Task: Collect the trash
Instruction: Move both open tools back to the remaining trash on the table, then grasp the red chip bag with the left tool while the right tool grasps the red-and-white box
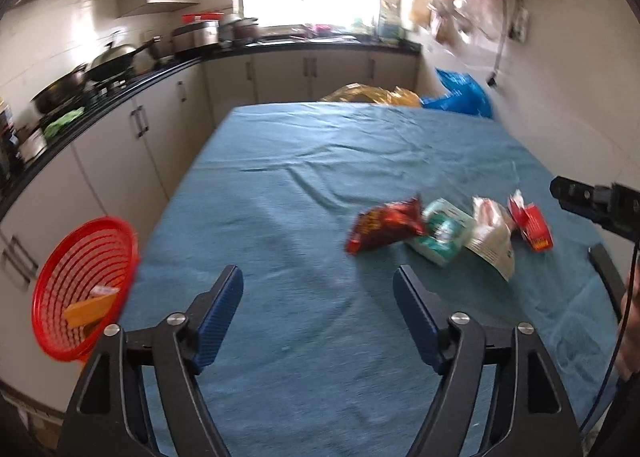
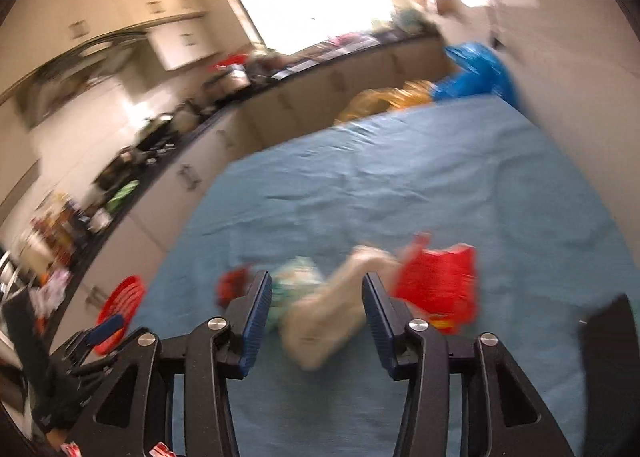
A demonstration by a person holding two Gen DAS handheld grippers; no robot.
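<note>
Four pieces of trash lie in a row on the blue tablecloth (image 1: 320, 161): a dark red snack bag (image 1: 384, 229), a green-and-white packet (image 1: 442, 235), a white wrapper (image 1: 492, 241) and a red carton (image 1: 532, 227). My left gripper (image 1: 318, 277) is open and empty above the cloth, short of the snack bag. My right gripper (image 2: 316, 279) is open too. In its blurred view the white wrapper (image 2: 332, 317) shows in the gap between the fingers, not pressed by the pads. The red carton (image 2: 440, 285) is just to its right, the green packet (image 2: 298, 277) to its left.
A red mesh basket (image 1: 86, 289) holding an orange item sits beside the table's left edge. A counter (image 1: 120, 93) with pans runs along the left. Yellow (image 1: 372, 95) and blue bags (image 1: 460, 95) lie past the far edge. A dark chair back (image 1: 604, 273) stands at the right.
</note>
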